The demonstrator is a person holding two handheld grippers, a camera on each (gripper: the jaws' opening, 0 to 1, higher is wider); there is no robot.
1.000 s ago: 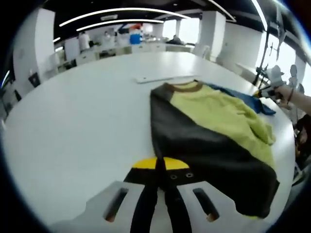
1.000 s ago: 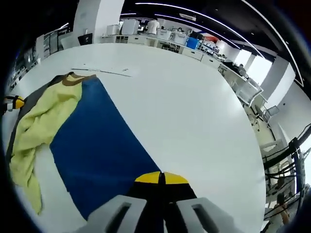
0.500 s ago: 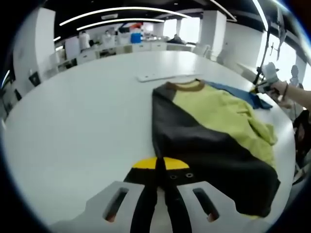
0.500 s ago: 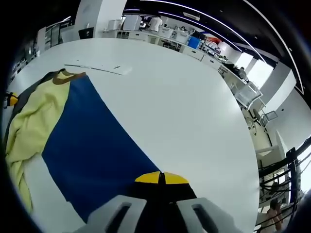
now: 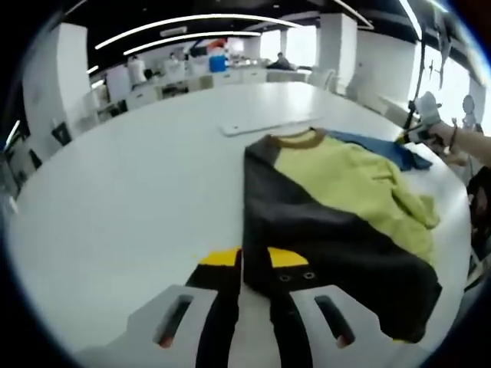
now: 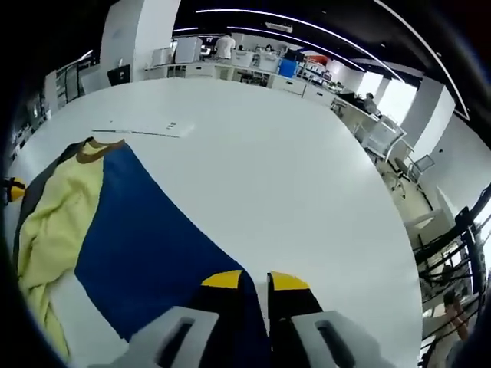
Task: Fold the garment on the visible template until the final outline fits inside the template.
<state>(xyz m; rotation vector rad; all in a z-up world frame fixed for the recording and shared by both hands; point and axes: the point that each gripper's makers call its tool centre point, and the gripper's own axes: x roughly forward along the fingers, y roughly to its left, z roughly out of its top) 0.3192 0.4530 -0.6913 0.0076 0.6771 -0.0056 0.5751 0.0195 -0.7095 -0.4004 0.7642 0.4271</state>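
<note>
Left view: garment (image 5: 330, 215) dark; right view: blue (image 6: 153, 253).

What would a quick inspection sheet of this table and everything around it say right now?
Surface: large white table, mostly bare.
Job's things: garment in dark grey, yellow-green and blue, lying partly folded; no template outline made out.
Clutter: flat white strip beyond the collar.
Grippers: left gripper has dark fabric between slightly parted jaws; right gripper has blue fabric between slightly parted jaws.
Cables: dark cables hang past the table's edge.
Surroundings: open office, desks, people at a distance, ceiling light strips.
</note>
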